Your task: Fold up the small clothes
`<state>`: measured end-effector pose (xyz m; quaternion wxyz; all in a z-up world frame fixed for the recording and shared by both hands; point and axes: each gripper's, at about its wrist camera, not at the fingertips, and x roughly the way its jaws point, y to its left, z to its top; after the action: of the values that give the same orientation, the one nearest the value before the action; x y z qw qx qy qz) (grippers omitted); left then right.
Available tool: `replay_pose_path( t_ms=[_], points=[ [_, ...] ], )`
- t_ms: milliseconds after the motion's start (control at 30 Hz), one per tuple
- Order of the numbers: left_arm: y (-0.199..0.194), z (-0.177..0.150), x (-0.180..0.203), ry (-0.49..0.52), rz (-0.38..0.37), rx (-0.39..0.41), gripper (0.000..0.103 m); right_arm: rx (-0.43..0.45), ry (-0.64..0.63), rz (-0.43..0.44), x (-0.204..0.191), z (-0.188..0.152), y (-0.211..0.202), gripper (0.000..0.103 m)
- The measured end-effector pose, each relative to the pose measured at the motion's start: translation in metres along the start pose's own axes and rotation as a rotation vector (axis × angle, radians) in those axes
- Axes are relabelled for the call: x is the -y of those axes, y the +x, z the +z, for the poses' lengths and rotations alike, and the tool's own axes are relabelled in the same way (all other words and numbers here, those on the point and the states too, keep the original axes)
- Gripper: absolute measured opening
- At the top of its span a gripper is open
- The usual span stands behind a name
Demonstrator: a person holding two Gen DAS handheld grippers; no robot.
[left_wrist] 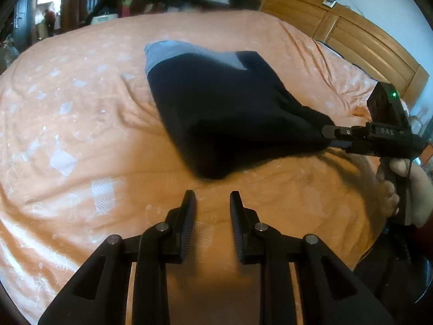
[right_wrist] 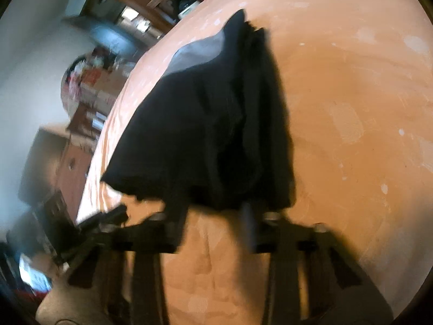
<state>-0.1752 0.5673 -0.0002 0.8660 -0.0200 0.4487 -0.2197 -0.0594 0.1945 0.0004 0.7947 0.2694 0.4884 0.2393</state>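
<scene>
Right tool (left_wrist: 328,135) pinching the dark garment (left_wrist: 227,113) corner at 3 o'clock, probably to fold it; left tool (left_wrist: 212,203) spread, empty, over the bed (left_wrist: 81,135).

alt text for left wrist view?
The right gripper pinches a corner of a black garment with a grey band, pulling it across an orange bedspread. The left gripper hovers open and empty in front.

Orange bed (left_wrist: 81,135), wood headboard (left_wrist: 351,35)

A bed (left_wrist: 81,135) with a rumpled orange, white-patterned cover carries a dark garment (left_wrist: 216,113) with a grey band, lying near its middle.
</scene>
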Motion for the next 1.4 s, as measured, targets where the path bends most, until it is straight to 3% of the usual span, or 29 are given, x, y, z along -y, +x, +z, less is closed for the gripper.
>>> replay_pose_path(
  t_ms=[100,267,533,667,767,833,933,967,1033,1133,1300,1400],
  points=[
    [0.003,-0.002,0.0,-0.005,0.002,0.001,0.025,0.028,0.03,0.024,0.007,0.001,-0.006,0.003],
    [-0.007,0.002,0.007,0.019,0.021,0.047,0.025,0.095,0.012,0.009,0.009,0.003,-0.031,0.002],
    [-0.007,0.01,0.014,0.033,0.064,0.103,0.028,0.045,0.073,0.069,0.029,-0.004,-0.013,0.002],
    [0.002,0.026,0.023,0.078,0.137,0.131,0.037,0.037,0.079,0.081,0.031,-0.007,-0.011,0.002],
    [0.026,0.037,0.018,0.078,0.173,0.092,0.044,0.036,0.067,0.062,0.029,-0.006,-0.013,0.002],
    [0.041,0.037,0.015,0.131,0.22,0.066,0.044,0.036,0.043,0.024,0.032,-0.005,-0.012,0.001],
    [0.051,0.021,0.017,0.356,0.335,0.034,0.047,0.03,0.04,0.022,0.04,-0.007,-0.008,0.0],
    [0.055,0.01,0.022,0.489,0.38,0.033,0.047,0.027,0.026,0.015,0.039,-0.008,-0.006,0.0],
    [0.058,0.006,0.029,0.575,0.408,0.033,0.044,0.026,0.006,0.01,0.04,-0.01,-0.005,0.0],
    [0.041,0.013,0.032,0.541,0.346,0.037,0.036,0.03,0.005,0.026,0.047,-0.011,-0.006,0.0],
    [-0.045,0.025,0.041,0.424,0.238,0.253,0.036,0.038,-0.004,0.036,0.048,-0.013,-0.005,0.0],
    [-0.057,0.052,0.042,0.381,0.233,0.342,0.036,0.043,-0.005,0.041,0.047,-0.016,-0.006,0.0]
  ],
)
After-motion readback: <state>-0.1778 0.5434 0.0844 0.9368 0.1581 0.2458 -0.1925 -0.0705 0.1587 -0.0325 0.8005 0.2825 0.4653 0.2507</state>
